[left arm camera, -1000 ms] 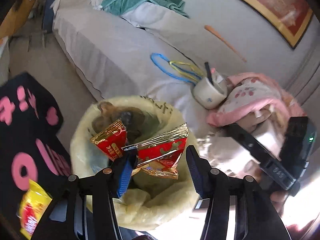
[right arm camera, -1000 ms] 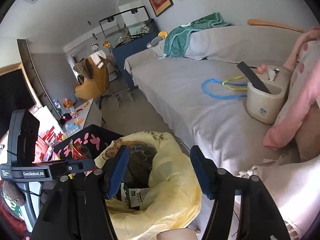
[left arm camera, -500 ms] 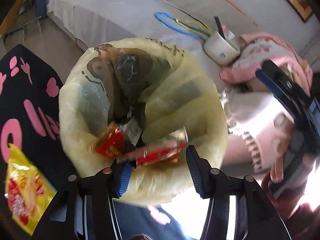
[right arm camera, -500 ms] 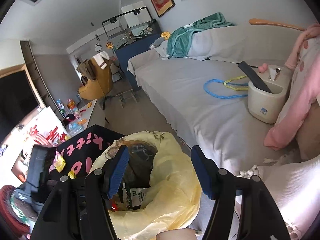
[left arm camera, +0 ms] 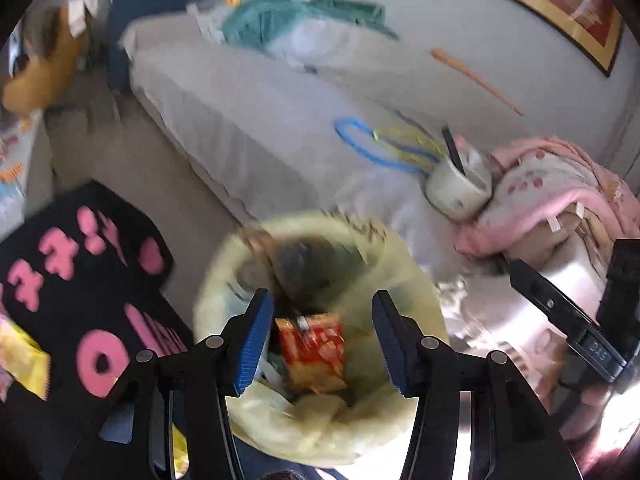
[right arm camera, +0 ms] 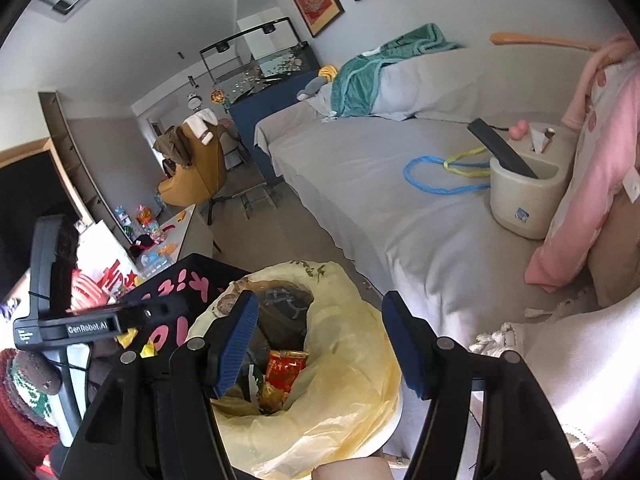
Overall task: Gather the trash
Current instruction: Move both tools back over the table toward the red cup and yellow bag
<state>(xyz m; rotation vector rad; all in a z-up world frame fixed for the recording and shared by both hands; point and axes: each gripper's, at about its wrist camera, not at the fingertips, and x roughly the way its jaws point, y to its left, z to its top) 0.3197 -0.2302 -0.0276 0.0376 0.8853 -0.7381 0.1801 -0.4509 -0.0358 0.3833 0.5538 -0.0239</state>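
Bed (right arm camera: pixel 360 184): being seen as a grey spread running beside the bin; blue/yellow loops (right arm camera: pixel 440 176) and a cream cup (right arm camera: pixel 520 200) are being left on it, pink cloth (right arm camera: pixel 592 168) at the rt edge.
Black box (left arm camera: pixel 60 280): being seen w/ pink lettering, just beside the bin; a yellow packet (left arm camera: pixel 20 356) is lying on it, cut off by the frame edge.
Trash bag (right arm camera: pixel 352 360): being held open in its bin, yellow liner folded over the rim.
Change: the red snack wrapper (left arm camera: pixel 312 352), hung at the left claw's pad a sec ago, is now being seen lying inside the bag, on top of the other rubbish; this piece is being counted as collected.
Left claw (left arm camera: pixel 322 336): being held apart over the bag mouth, nothing between the pads; it is being drawn back up after a dip into the bag.
Right claw (right arm camera: pixel 316 348): being held apart too, empty, hovering over the same bag w/o moving.
Next (judged): the yellow packet is prob. being lined up as next pickup.
Hard to see: left view is being smeared by motion; bag's lower contents are being hidden in shadow; the wrapper print can't be read.
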